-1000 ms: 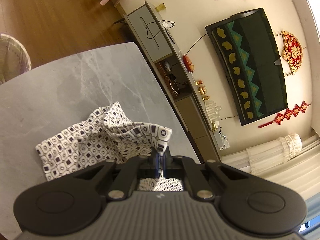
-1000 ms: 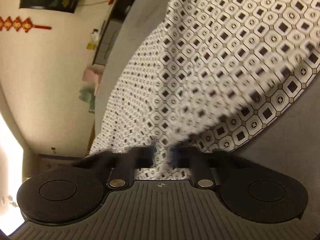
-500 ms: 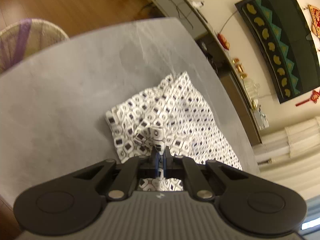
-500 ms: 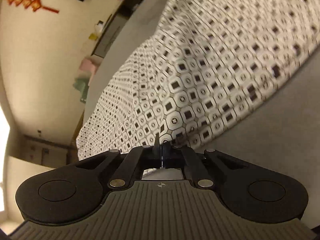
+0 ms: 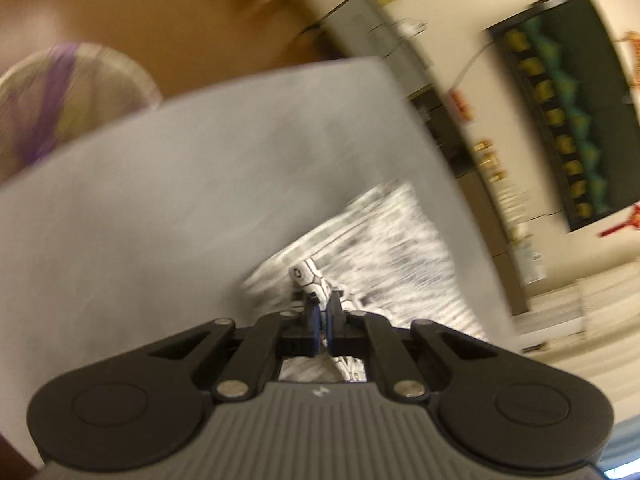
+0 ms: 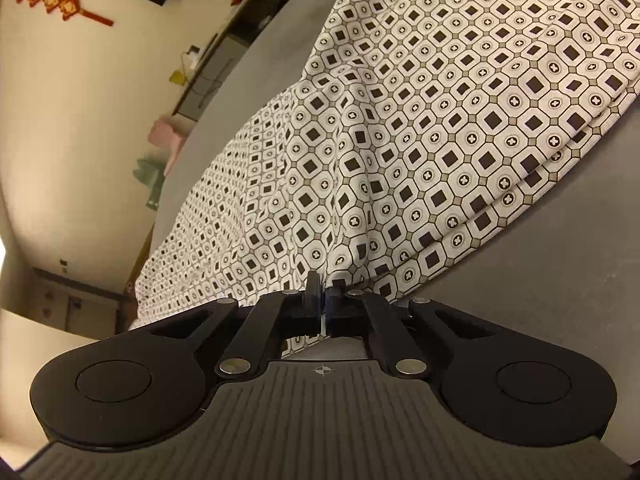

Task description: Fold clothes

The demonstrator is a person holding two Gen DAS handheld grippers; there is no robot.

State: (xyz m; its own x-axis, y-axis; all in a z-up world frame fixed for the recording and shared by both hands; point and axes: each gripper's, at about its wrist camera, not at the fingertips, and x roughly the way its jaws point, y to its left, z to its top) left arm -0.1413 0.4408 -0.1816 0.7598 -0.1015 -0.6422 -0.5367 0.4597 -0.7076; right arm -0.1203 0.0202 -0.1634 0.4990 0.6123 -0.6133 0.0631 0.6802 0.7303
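Note:
A white garment [image 6: 420,120] printed with small dark squares and circles lies on the grey table [image 6: 560,272], doubled over along its right edge. My right gripper [image 6: 323,294] is shut on the near edge of this cloth, low over the tabletop. In the blurred left wrist view the same patterned garment [image 5: 384,248] lies on the grey table [image 5: 180,200] toward its right side. My left gripper [image 5: 322,312] is shut on a pinched-up bit of the cloth at its near corner.
A woven basket [image 5: 60,92] with purple trim stands on the wooden floor beyond the table's far left edge. A low cabinet [image 5: 384,52] and a dark wall hanging [image 5: 568,104] line the wall past the table's right edge. Pink furniture [image 6: 164,136] stands farther off.
My left gripper has sunk toward the table with the cloth, which now lies flatter and more to the right. The right wrist has rolled and the cloth before it has settled into a doubled layer.

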